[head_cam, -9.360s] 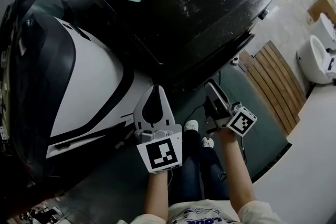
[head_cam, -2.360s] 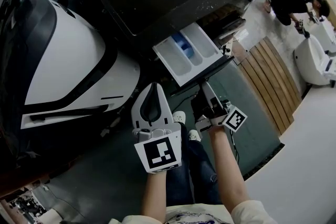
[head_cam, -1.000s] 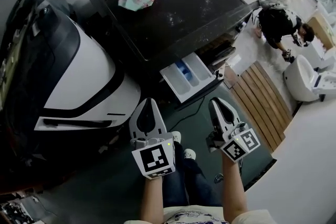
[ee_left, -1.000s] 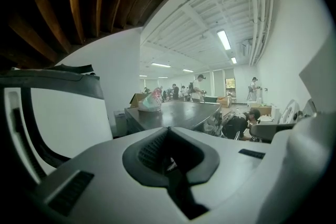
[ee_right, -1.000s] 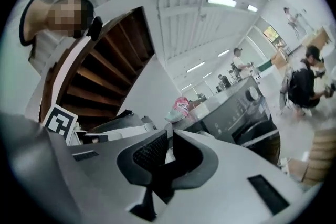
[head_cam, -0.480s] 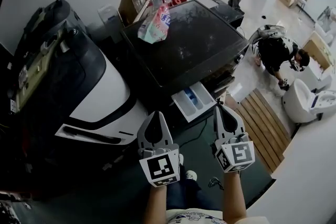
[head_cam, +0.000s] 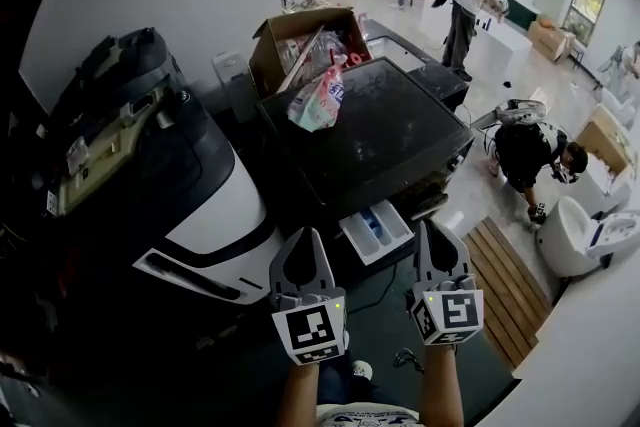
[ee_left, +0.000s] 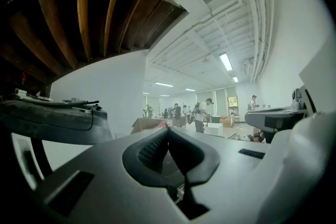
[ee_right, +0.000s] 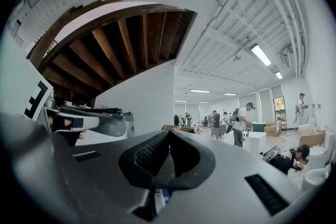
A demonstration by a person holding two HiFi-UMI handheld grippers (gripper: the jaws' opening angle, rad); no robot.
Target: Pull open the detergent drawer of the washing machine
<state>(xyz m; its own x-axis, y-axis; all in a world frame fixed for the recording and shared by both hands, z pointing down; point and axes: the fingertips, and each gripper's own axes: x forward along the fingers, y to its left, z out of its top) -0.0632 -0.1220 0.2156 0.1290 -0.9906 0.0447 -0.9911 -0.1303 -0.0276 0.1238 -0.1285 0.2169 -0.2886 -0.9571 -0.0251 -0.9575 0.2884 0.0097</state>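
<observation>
White-and-black appliance [head_cam: 215,215]: the biggest body here, ahead and to the left of the left tongs [head_cam: 303,245]; no part in the task.
Washing machine [head_cam: 380,135]: dark-topped, straight ahead of both tongs, beyond their tips.
Cardboard box [head_cam: 300,35]: behind the machine, far beyond the tongs.
Slatted wooden mat [head_cam: 500,290]: on the floor, just right of the right tongs [head_cam: 438,237].
Detergent drawer [head_cam: 378,231]: stands out from the machine's front, white compartments showing with a blue part inside. It lies between the two tongs' tips and seemingly below them, touching neither.
Pouch [head_cam: 318,100]: colourful, on the machine's top, ahead of the left tongs.
Left tongs: clenched on nothing, tips meeting, pointing level.
Right tongs: clenched too, empty, level beside the left.
Step in hand: judged from the drawer's reach, the pull looks done.
Doing it well: hold both tongs apart from the drawer front so nothing nudges it back. If more travel is wanted, hook the front lip and draw straight along its run, without twisting.
</observation>
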